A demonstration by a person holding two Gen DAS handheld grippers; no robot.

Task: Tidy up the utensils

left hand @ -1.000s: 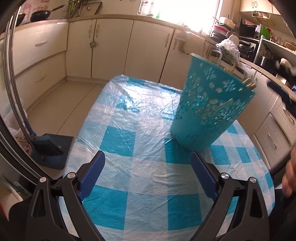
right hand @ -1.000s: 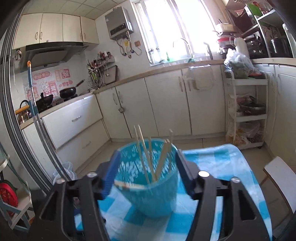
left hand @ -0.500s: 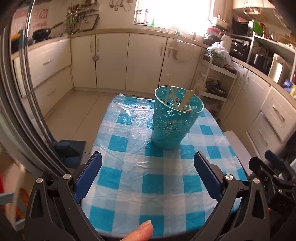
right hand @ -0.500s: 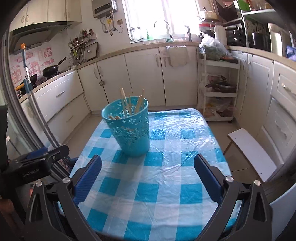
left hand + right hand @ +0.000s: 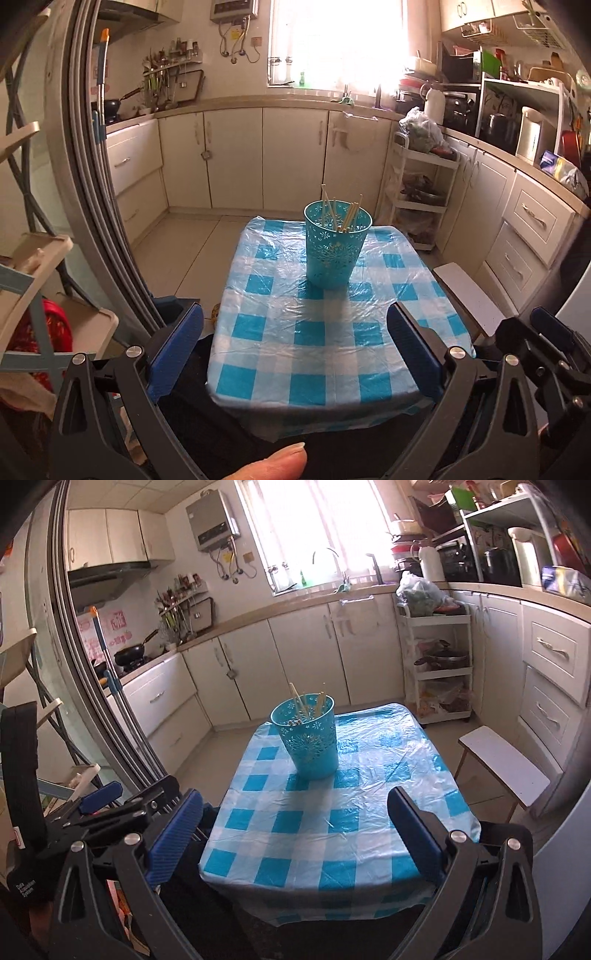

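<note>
A turquoise perforated holder (image 5: 336, 245) stands upright on the far half of the small table (image 5: 325, 354), which has a blue-and-white checked cloth. Several wooden chopsticks (image 5: 345, 214) stick out of it. It also shows in the right wrist view (image 5: 308, 738), with the chopsticks (image 5: 301, 701) inside. My left gripper (image 5: 295, 354) is open and empty, held back off the table's near edge. My right gripper (image 5: 295, 836) is open and empty, also off the near edge. The right gripper shows at the lower right of the left wrist view (image 5: 546, 354); the left gripper shows at the left of the right wrist view (image 5: 110, 805).
A white stool (image 5: 502, 768) stands right of the table. A white rolling rack (image 5: 421, 195) with pots stands behind it. Kitchen cabinets (image 5: 258, 158) run along the back and right. A sliding door frame (image 5: 96, 192) and shelf unit (image 5: 33, 295) are at left.
Both grippers have pulled back and up from the holder to beyond the table's near edge. The holder, tilted and close a second ago, now stands upright alone on the table.
</note>
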